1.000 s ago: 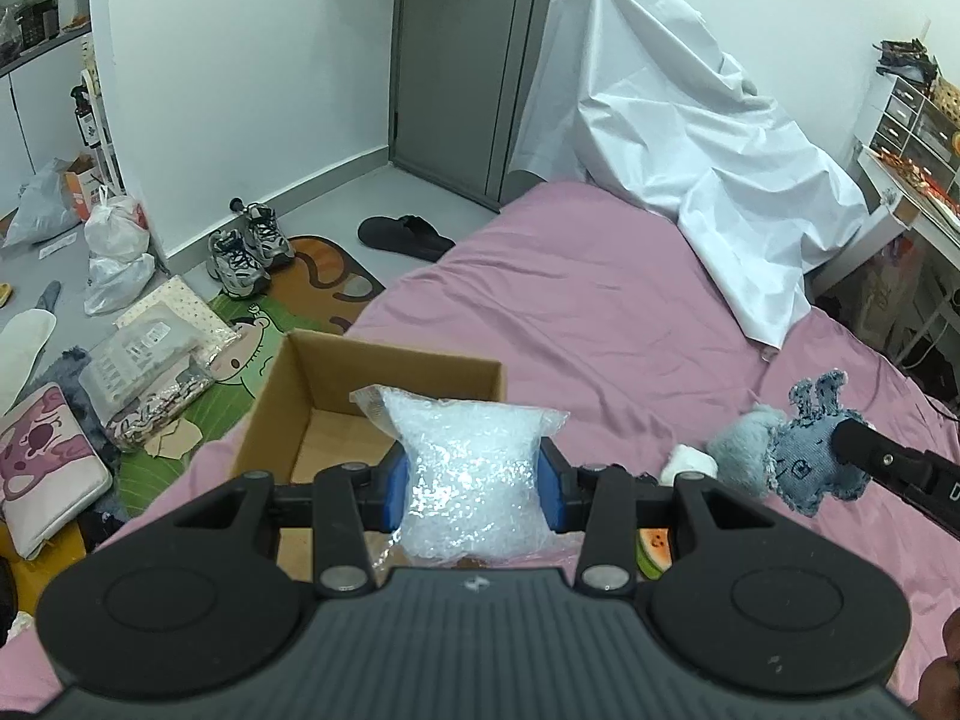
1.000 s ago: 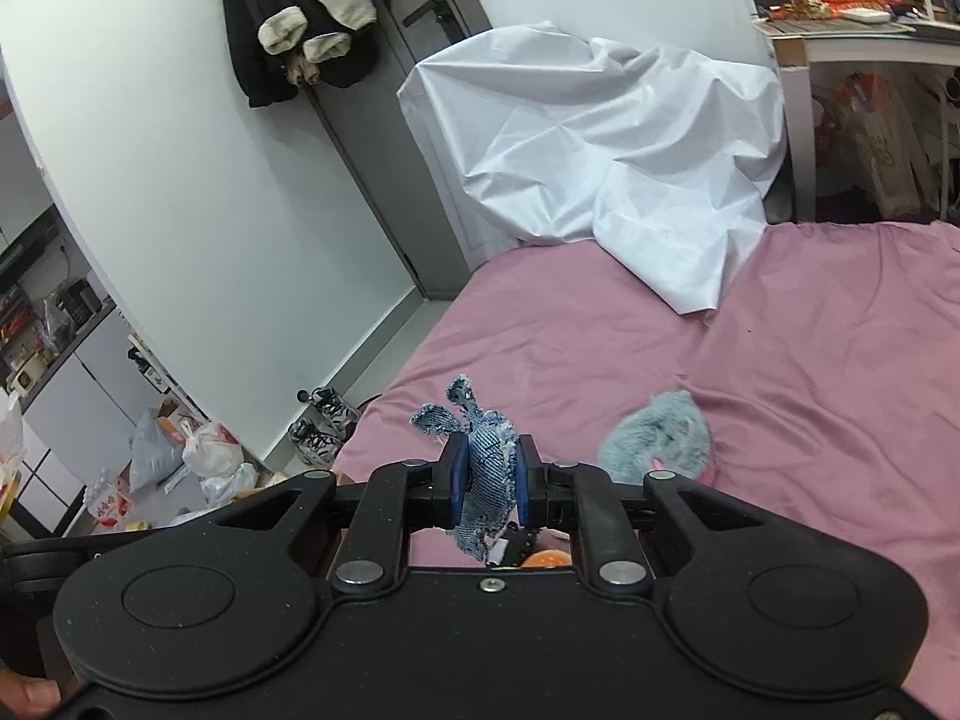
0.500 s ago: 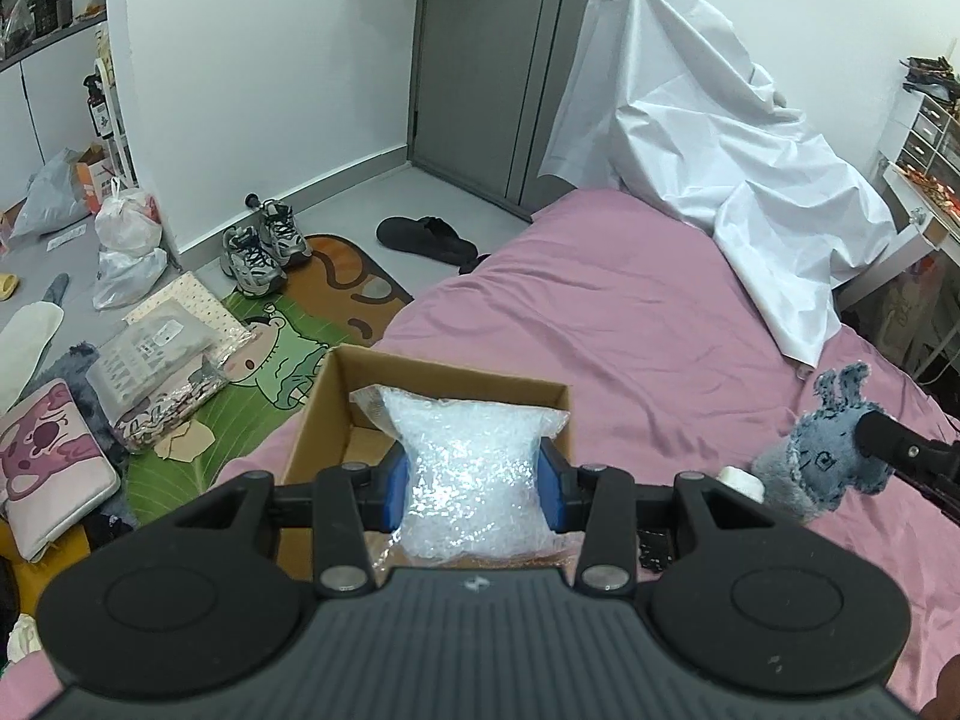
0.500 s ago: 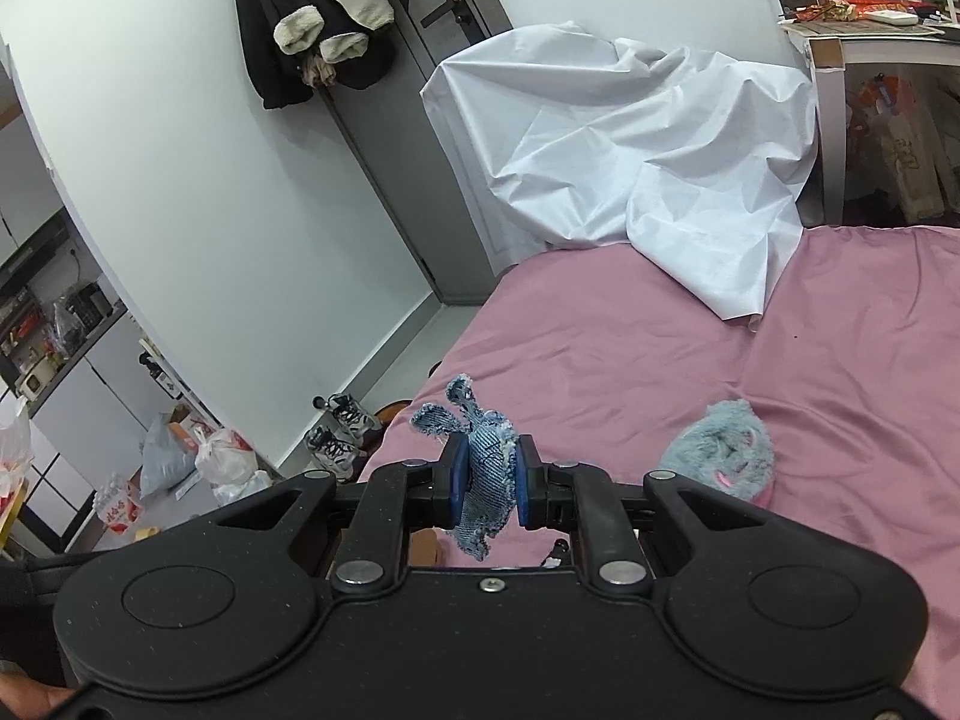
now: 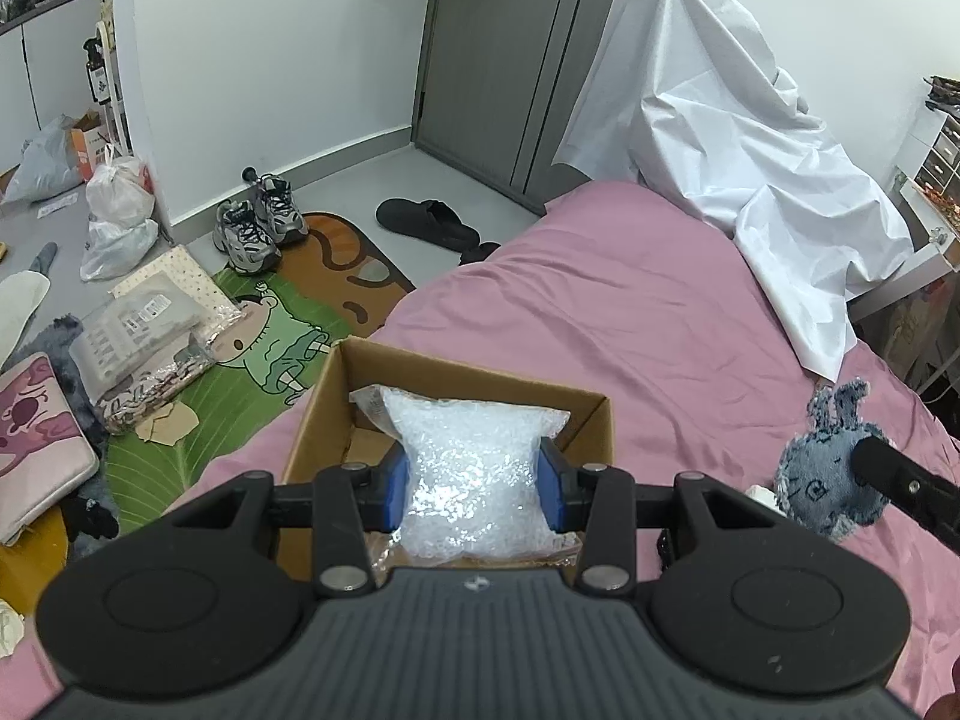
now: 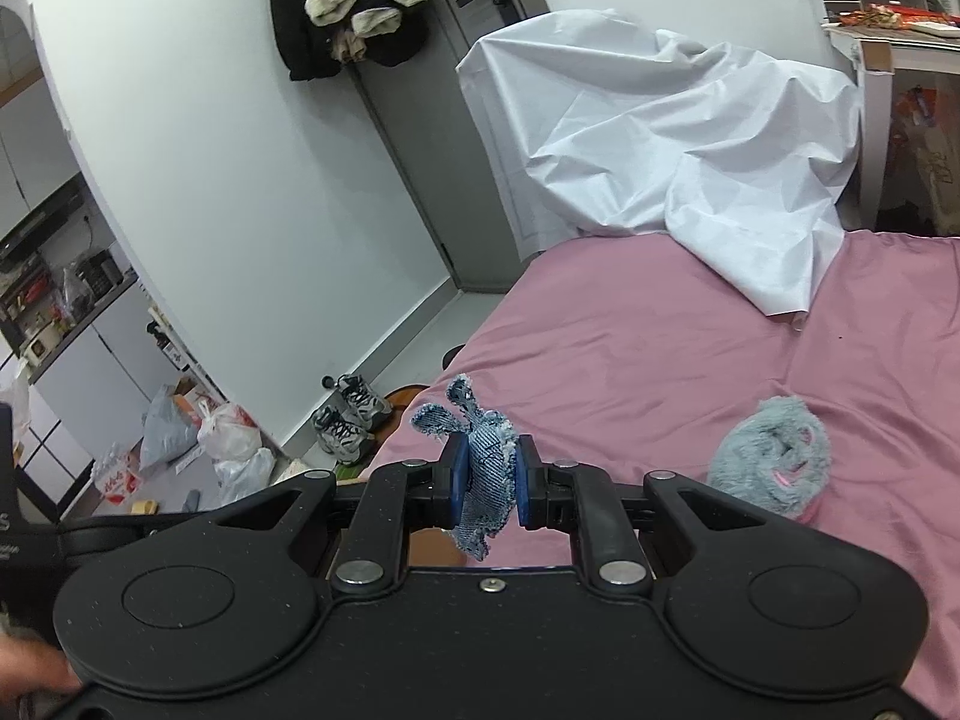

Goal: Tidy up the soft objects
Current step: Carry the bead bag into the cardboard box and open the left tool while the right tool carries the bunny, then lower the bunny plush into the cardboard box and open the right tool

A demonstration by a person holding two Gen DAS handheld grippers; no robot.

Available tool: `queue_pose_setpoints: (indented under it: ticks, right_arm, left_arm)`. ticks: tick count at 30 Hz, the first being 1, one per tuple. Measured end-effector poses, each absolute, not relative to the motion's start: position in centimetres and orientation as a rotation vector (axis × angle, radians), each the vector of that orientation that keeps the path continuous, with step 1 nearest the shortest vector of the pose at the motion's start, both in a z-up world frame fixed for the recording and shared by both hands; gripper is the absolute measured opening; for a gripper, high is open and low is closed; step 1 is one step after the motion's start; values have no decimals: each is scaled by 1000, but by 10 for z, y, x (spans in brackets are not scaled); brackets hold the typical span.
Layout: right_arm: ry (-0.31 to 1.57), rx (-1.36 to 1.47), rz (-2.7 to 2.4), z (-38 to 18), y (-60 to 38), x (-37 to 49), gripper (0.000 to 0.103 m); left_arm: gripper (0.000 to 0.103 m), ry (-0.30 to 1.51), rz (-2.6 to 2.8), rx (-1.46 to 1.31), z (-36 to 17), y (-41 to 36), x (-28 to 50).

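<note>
My left gripper (image 5: 474, 483) is shut on a clear bag of white pellets (image 5: 474, 468), held over the open cardboard box (image 5: 456, 375) that sits on the pink bed near its left edge. My right gripper (image 6: 487, 480) is shut on a blue denim soft toy (image 6: 486, 468) with two frayed ears. In the left wrist view that denim toy (image 5: 825, 468) hangs at the far right, above the bed, to the right of the box. A grey fluffy plush (image 6: 771, 456) lies on the pink sheet to the right of the right gripper.
A white sheet (image 5: 738, 180) drapes over something at the bed's far end. On the floor to the left lie a green cartoon mat (image 5: 252, 360), sneakers (image 5: 258, 225), a black slipper (image 5: 429, 222), bags and packets. A desk (image 6: 888, 42) stands at the right.
Both grippers have drifted across the bed with their loads. The box now lies more directly under the pellet bag, and the grey plush has slid right in the right wrist view.
</note>
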State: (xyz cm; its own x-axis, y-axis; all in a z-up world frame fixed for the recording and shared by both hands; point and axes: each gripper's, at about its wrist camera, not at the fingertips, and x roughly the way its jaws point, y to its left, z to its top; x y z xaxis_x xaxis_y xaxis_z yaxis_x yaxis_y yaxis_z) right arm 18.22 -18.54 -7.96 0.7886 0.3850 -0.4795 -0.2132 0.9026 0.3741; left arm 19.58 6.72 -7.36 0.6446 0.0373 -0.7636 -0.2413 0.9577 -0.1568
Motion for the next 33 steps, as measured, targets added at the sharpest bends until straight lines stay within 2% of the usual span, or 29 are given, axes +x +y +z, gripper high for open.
queue_pose_setpoints:
  ticks: [16,19,21,23,33]
  right_arm:
    - [612,297,375,-95,-165,196,16]
    - [621,303,387,-97,-161,199,16]
    - [627,309,399,-98,-156,200,16]
    - [633,310,413,-98,-150,202,16]
    - [675,304,478,-105,-116,205,16]
  left_arm:
    - [42,916,222,-261,-97,85,221]
    - [47,920,212,-261,-96,88,222]
    - [57,904,208,-263,-92,90,221]
    - [61,884,220,-257,-86,91,220]
    - [74,878,209,-295,-73,103,214]
